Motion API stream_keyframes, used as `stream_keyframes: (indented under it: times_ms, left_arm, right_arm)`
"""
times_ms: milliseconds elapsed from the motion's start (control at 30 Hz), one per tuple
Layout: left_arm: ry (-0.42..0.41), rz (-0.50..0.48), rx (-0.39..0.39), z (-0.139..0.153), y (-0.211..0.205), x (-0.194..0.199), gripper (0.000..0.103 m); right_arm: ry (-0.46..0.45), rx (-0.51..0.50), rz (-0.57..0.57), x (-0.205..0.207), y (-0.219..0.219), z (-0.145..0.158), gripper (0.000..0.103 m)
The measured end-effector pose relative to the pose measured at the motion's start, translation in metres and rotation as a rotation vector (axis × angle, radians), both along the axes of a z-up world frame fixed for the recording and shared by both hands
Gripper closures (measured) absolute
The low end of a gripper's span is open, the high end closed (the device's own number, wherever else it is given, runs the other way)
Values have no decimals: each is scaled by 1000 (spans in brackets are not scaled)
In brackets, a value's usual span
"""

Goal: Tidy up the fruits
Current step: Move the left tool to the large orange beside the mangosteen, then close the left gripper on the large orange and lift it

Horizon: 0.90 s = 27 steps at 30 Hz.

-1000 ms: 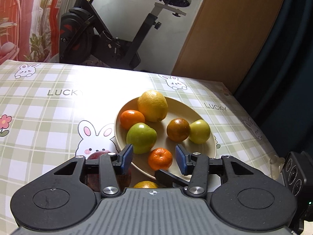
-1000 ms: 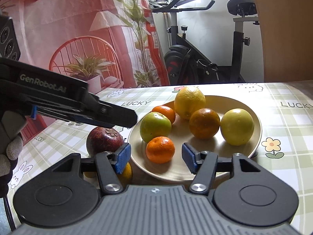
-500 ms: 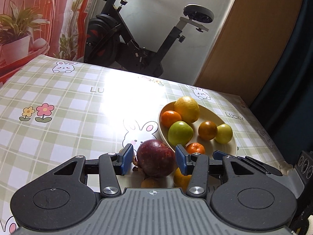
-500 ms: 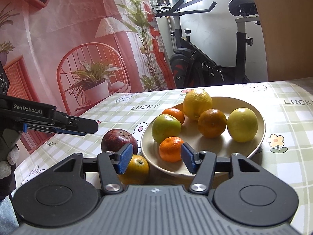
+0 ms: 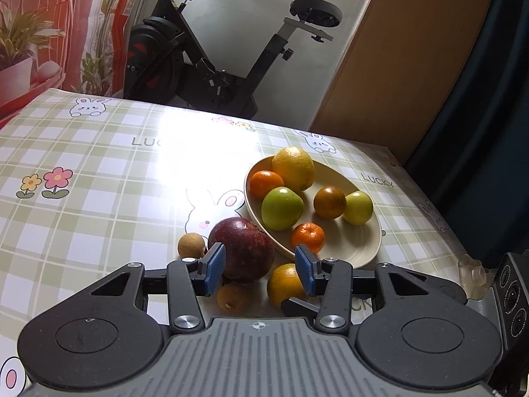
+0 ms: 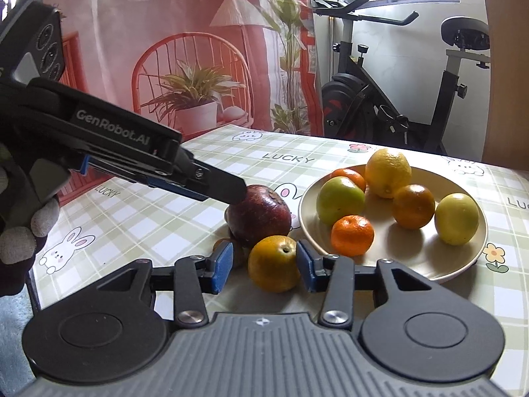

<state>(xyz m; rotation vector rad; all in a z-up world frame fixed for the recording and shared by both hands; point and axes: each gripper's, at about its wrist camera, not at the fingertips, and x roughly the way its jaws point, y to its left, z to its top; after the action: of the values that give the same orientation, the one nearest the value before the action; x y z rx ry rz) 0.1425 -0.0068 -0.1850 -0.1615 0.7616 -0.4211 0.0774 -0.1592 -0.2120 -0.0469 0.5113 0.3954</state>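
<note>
A cream plate (image 5: 352,251) (image 6: 410,258) holds a lemon (image 5: 292,167), a green apple (image 5: 281,207) and several other citrus fruits. Beside its near left rim on the cloth lie a dark red fruit (image 5: 243,248) (image 6: 259,218), an orange (image 5: 282,284) (image 6: 272,263) and two small brown fruits (image 5: 191,244). My left gripper (image 5: 259,268) is open, with the red fruit just ahead between its pads; in the right wrist view its finger tip (image 6: 231,192) rests at the fruit's top. My right gripper (image 6: 263,266) is open, with the orange between its pads.
A checked tablecloth (image 5: 99,182) with rabbits and flowers covers the table. An exercise bike (image 5: 211,53) stands behind the far edge. A gloved hand (image 6: 20,231) holds the left gripper at the table's left side. Bare cloth stretches left of the fruits.
The right gripper has shifted left from the plate to the loose orange, which now sits between its pads. The left gripper went from over the plate to the red fruit and closed in on it.
</note>
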Motion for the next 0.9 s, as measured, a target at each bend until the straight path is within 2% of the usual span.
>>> stream_keyframes:
  times_ms: [133, 233, 300, 533, 733, 900]
  left_arm:
    - [43, -71, -2, -11, -11, 3, 55]
    - [71, -111, 40, -20, -21, 6, 55]
    - [81, -107, 53, -24, -22, 8, 55]
    - [96, -109, 21, -30, -18, 6, 57]
    - [100, -131, 27, -33, -25, 5, 58]
    - [86, -142, 46, -34, -31, 1, 58]
  right_arm:
    - [23, -52, 40, -8, 11, -6, 62]
    - [32, -68, 48, -7, 15, -7, 62]
    - [34, -61, 37, -4, 14, -6, 62]
    - [73, -66, 11, 8, 10, -12, 61]
    - [133, -20, -33, 20, 1, -17, 60]
    - [116, -31, -57, 18, 2, -17, 58]
